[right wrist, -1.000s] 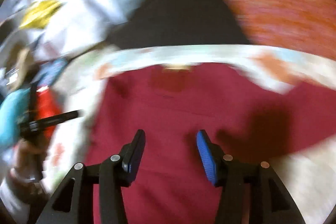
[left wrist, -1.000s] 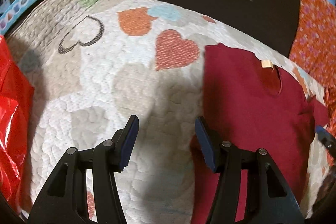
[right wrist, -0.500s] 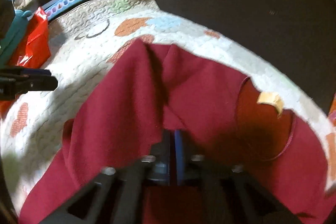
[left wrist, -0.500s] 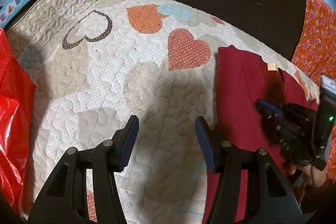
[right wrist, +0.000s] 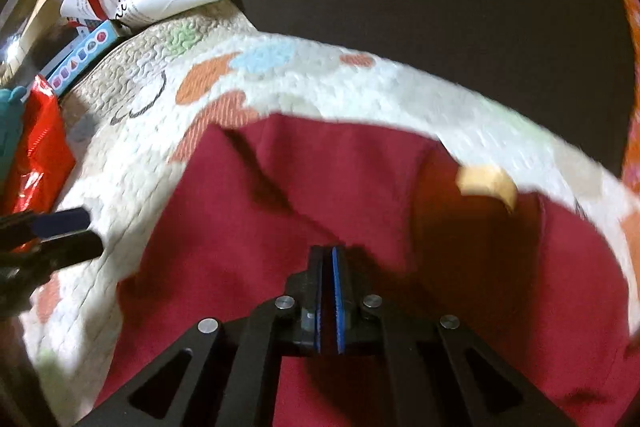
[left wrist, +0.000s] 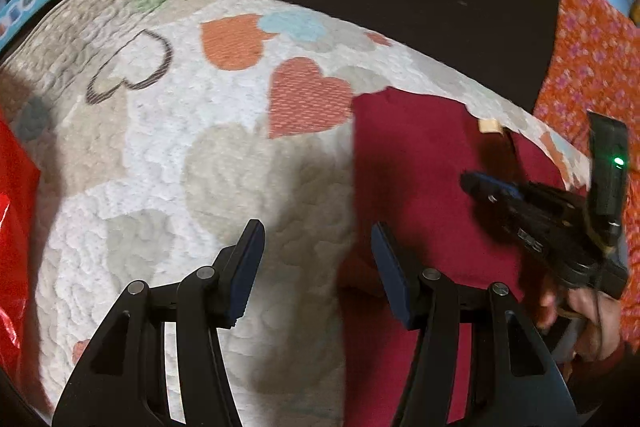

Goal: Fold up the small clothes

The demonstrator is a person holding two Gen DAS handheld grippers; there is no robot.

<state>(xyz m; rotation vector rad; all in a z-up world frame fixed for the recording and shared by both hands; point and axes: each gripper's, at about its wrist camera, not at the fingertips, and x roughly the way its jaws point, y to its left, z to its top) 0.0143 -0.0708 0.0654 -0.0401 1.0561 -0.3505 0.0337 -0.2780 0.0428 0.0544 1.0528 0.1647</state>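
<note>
Matt cloth shirt — textured quilt, glossy bag.

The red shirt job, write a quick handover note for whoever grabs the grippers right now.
Left gripper: open, empty, hovering over the quilt just beside the shirt's left edge.
Right gripper: jaws closed over the red shirt; whether cloth is pinched cannot be told.
Shirt: on the heart-print quilt, collar and tan tag toward the dark cushion. Its left side looks folded over the body, with a diagonal crease.
Done: seemingly one side fold.
Left: probably release the right gripper, fold the other side in, then fold bottom to collar.
</note>
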